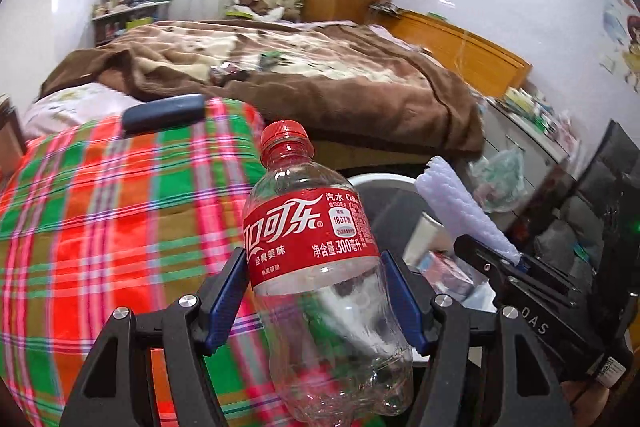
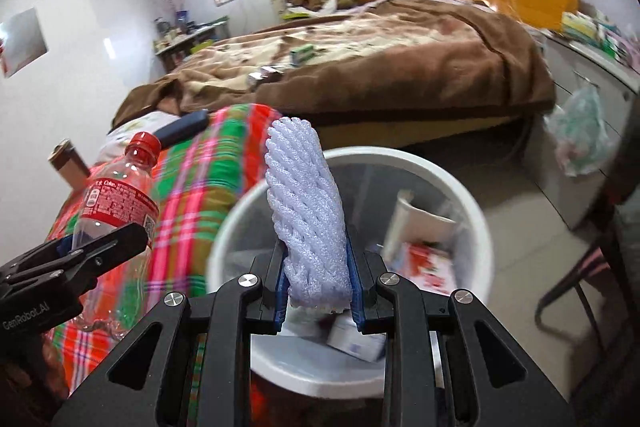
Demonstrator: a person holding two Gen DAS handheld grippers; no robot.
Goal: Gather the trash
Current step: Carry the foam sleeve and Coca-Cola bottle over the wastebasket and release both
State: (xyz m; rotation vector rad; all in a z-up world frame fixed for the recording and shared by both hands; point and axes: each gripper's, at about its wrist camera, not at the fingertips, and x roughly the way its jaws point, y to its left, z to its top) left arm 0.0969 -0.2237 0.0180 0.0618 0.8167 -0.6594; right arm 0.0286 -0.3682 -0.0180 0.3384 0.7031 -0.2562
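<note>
An empty clear cola bottle [image 1: 316, 267] with a red cap and red label stands upright between the blue pads of my left gripper [image 1: 320, 299], which is shut on it. The same bottle [image 2: 116, 211] shows at the left of the right wrist view. My right gripper [image 2: 318, 291] is shut on a white foam fruit net [image 2: 306, 211], held above the rim of a white trash bin [image 2: 476, 211]. That foam net [image 1: 460, 203] and the bin [image 1: 384, 181] also appear right of the bottle in the left wrist view. The bin holds a paper cup and wrappers.
A plaid red-and-green cover [image 1: 112, 211] lies at the left, with a dark flat object [image 1: 164, 113] on it. Behind is a bed with a brown blanket [image 1: 320, 75] and small items on top. A plastic bag [image 2: 580, 135] hangs by a cabinet on the right.
</note>
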